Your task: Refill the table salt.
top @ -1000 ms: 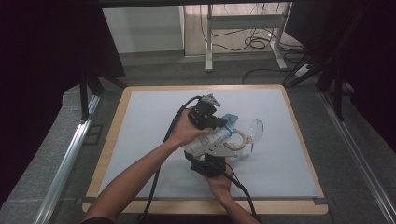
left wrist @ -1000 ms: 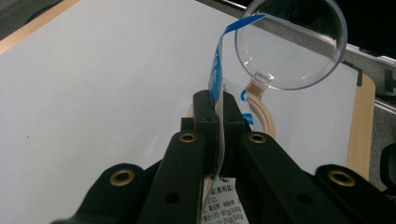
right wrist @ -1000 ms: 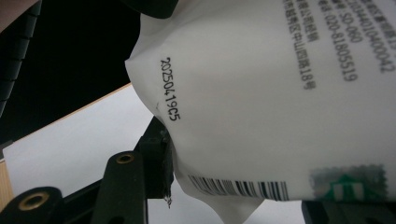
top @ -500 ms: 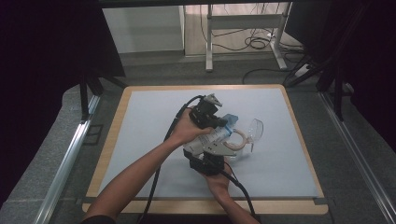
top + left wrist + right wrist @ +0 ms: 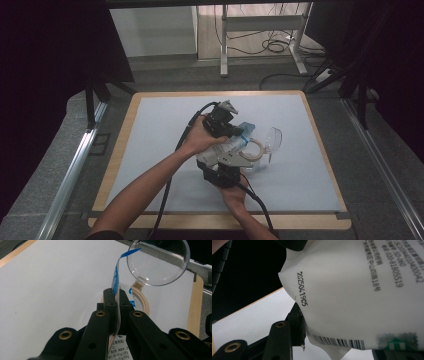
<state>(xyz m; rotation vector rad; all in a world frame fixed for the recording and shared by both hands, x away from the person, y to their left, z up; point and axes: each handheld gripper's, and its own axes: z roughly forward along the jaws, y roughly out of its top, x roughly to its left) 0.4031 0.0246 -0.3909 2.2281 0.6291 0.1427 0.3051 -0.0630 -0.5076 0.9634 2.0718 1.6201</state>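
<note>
pack: white soft wipes-style pack (image 5: 227,150) with printed text and barcode, held above the worktop (image 5: 150,130) mat, about mid-mat, slightly toward the person's edge
lid: clear round flip lid (image 5: 158,262) is swung open on a tan hinge, standing up on the far side of the pack; tan ring opening (image 5: 142,305) sits just below it
seal strip: blue-and-clear film strip (image 5: 117,280) rises from the pack top and curls toward the lid rim
left gripper: left gripper (image 5: 231,131) sits on top of the pack, on the side nearest the lid; jaws together, pinching the seal strip between the pads in the left gripper view
right gripper: right gripper (image 5: 223,167) is under and behind the pack, on the side away from the lid; jaws part-spread and clamped on the pack body, one pad (image 5: 298,322) pressed into the white wrapper by the date code in the right gripper view
hands: left hand (image 5: 200,137) wraps the left gripper beside the pack; right hand (image 5: 235,192) is below the pack, toward the worktop's near edge
cables: black cable (image 5: 172,165) trails from the left gripper back along the forearm, away from the pack
</note>
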